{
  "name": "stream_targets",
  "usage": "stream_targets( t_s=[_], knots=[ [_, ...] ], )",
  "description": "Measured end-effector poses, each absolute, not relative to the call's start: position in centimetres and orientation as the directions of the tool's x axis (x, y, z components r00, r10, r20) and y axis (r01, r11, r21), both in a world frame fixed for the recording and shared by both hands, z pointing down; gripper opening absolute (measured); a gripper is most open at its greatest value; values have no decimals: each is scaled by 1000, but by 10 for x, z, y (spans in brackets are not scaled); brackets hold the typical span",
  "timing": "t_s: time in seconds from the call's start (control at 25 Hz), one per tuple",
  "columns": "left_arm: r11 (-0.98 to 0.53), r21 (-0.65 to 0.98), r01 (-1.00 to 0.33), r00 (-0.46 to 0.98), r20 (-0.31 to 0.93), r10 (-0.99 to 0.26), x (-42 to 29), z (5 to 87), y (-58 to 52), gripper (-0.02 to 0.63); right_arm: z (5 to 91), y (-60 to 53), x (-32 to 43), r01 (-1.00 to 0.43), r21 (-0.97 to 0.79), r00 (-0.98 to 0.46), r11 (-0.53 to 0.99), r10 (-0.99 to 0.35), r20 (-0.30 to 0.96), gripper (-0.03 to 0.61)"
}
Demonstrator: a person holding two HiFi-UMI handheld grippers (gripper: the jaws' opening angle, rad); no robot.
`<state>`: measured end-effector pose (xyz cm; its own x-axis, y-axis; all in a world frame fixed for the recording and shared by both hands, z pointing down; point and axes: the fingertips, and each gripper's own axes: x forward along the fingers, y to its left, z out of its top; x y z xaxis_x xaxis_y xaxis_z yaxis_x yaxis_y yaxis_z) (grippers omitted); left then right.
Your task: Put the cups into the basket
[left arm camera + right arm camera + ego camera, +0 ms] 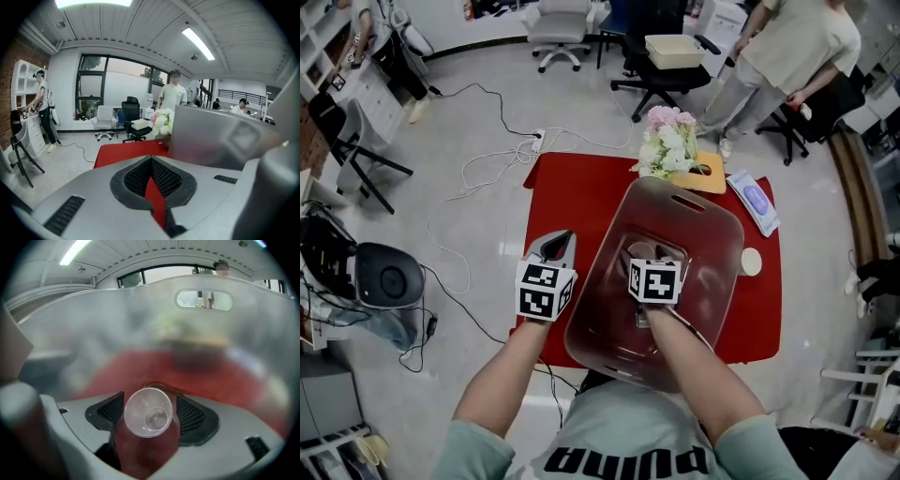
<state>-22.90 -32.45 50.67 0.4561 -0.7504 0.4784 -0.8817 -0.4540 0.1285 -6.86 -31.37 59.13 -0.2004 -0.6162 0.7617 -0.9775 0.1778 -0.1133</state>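
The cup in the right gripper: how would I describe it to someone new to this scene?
On the red table stands a big translucent basket, and the right gripper reaches inside it. Between its jaws sits a small clear plastic cup, seen end-on. It is the only thing gripped; the left gripper, outside the basket, holds nothing.

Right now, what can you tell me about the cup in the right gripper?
The cup is small, made of clear plastic, and looks empty. Its round rim faces the camera and the smaller base shows through it, so it lies along the jaws. The right gripper holds it between its black ribbed pads. It is inside the translucent basket, whose wall rises behind it.
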Motion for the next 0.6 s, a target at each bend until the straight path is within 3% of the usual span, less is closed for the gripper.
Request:
stream_targets(
  t_s=[0.6],
  knots=[
    [-398,63,-915,389,396,-832,-244,431,-307,2,492,-305,-79,-962,-137,-270,237,-732,626,334]
  ],
)
